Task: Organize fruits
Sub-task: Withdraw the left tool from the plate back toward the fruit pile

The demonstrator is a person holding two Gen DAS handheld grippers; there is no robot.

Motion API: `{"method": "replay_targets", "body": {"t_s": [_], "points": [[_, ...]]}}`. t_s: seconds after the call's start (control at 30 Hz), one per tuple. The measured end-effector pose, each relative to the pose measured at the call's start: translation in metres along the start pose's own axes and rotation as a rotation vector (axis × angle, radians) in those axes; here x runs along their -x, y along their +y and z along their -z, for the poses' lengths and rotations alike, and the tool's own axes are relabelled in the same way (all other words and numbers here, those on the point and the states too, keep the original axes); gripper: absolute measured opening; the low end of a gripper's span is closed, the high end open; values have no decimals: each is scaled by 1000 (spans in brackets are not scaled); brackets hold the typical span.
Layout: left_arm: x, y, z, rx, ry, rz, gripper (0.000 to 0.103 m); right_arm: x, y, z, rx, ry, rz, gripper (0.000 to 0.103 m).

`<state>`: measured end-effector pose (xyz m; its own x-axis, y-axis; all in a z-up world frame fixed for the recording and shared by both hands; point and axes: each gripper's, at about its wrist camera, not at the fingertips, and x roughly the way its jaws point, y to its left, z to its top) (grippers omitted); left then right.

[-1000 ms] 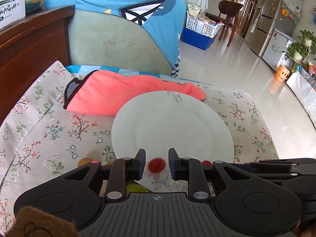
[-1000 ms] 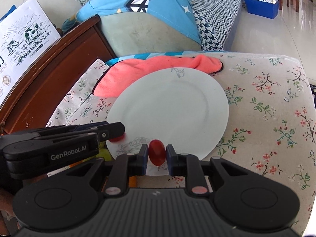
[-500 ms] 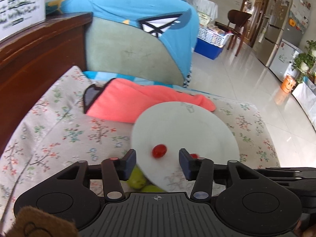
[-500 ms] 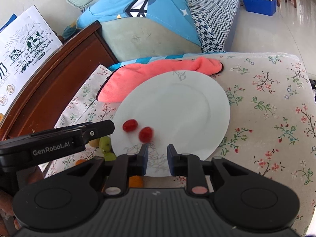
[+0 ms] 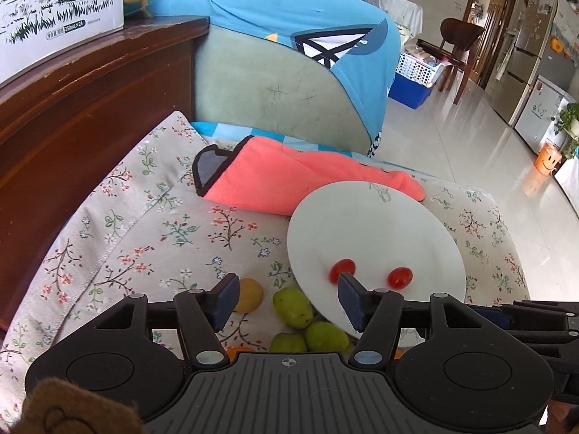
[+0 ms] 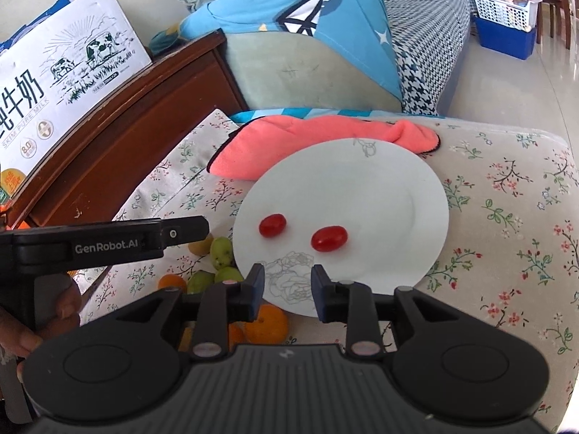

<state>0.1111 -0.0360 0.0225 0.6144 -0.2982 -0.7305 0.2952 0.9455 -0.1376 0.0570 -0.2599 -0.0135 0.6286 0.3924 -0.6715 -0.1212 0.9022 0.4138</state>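
Note:
A white plate (image 5: 376, 224) (image 6: 362, 181) lies on the floral cushion with two red cherry tomatoes (image 5: 342, 269) (image 5: 400, 277) on it; they also show in the right wrist view (image 6: 272, 225) (image 6: 329, 238). My left gripper (image 5: 287, 300) is open and empty, above small green fruits (image 5: 292, 307) and a yellow-orange one (image 5: 248, 294) left of the plate. My right gripper (image 6: 287, 285) is open and empty over the plate's near rim. Green fruits (image 6: 221, 251) and oranges (image 6: 269, 325) lie beside and below it.
A coral towel (image 5: 289, 181) (image 6: 307, 137) lies behind the plate, partly under it. A wooden headboard (image 5: 72, 115) with a milk carton (image 6: 54, 83) stands at the left. A blue-green cushion (image 5: 289, 72) is behind. The cushion's edge drops to the tiled floor (image 5: 488, 144) on the right.
Both grippers opened and let their cherry tomatoes go onto the plate, then drew back. The left gripper shifted left, so the green and orange fruits now show beneath it.

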Motion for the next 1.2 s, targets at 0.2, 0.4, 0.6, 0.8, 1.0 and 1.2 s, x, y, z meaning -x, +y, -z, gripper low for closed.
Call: {"method": "replay_targets", "body": {"t_s": [0.2, 0.4, 0.6, 0.8, 1.0, 1.2], "points": [[8, 9, 5, 7, 9, -19, 60, 1, 2, 5, -5, 20, 5, 29], [17, 19, 11, 18, 5, -36, 60, 9, 5, 10, -12, 15, 1, 32], [25, 30, 19, 22, 4, -57, 60, 18, 5, 17, -41, 3, -4, 36], [30, 44, 29, 47, 12, -73, 60, 24, 7, 31, -57, 25, -8, 38], [35, 48, 46, 50, 29, -65, 60, 28, 17, 46, -23, 51, -21, 38], [30, 42, 59, 54, 69, -29, 60, 26, 26, 63, 0, 96, -42, 39]]}}
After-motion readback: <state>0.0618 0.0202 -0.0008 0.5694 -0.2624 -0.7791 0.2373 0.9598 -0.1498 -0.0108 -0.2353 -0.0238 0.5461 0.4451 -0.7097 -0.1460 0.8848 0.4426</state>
